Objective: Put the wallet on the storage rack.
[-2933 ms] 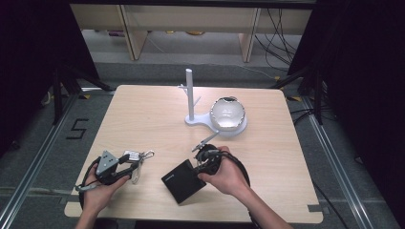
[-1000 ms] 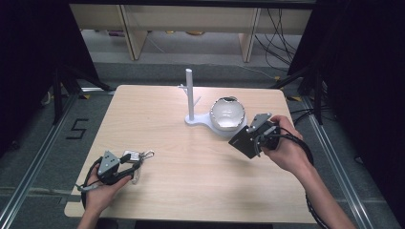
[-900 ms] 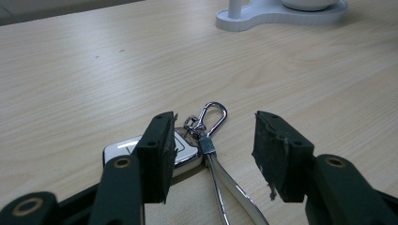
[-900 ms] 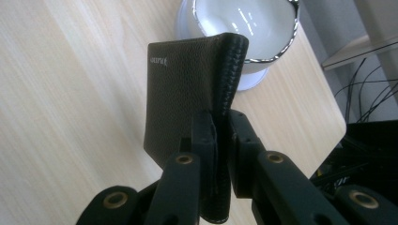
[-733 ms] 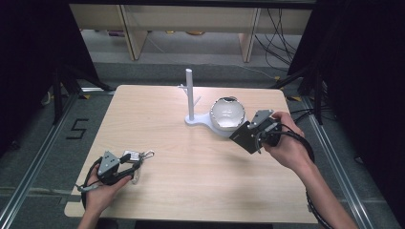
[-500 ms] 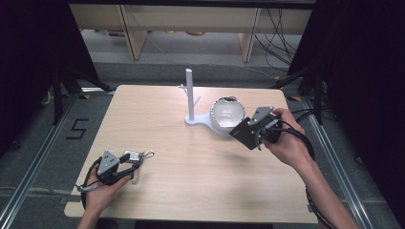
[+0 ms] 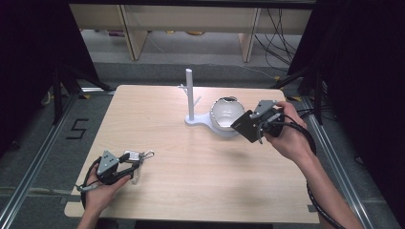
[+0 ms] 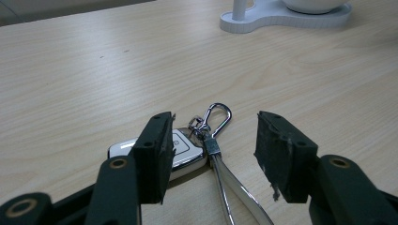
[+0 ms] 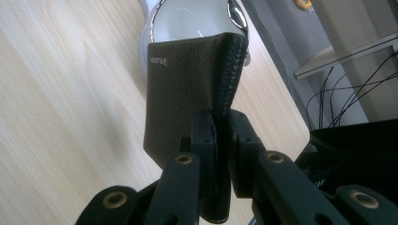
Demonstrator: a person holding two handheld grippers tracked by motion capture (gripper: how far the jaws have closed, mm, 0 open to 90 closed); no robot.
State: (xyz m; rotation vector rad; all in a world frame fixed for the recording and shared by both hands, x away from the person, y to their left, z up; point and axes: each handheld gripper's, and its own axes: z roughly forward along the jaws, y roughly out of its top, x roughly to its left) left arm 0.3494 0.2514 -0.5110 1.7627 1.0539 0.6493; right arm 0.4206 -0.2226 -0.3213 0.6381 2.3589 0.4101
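While resting low at the table's [image 7: 191, 162] near left corner, left gripper [image 7: 135, 168] held with jaws spread wide, pads clear of the white key fob [image 8: 180, 152] lying flat on the wood between them. Beside the fob, a silver carabiner clip [image 8: 215, 117] and a pale strap [image 8: 237, 187] running back toward the camera, nothing pinched. Farther along, past mid-table, a white stand [image 7: 191, 98] with an upright post and short pegs, its base touching a rounded white bowl [image 7: 224, 110] with a shiny rim. At the right, right gripper [image 7: 257, 129] lifted off the table in the person's hand [image 7: 289, 138], jaws pressed tight on a dark leather wallet [image 9: 187, 89], gripped near one edge. Wallet held folded and in the air, just beside and partly over the bowl's right side, not clearly touching it.
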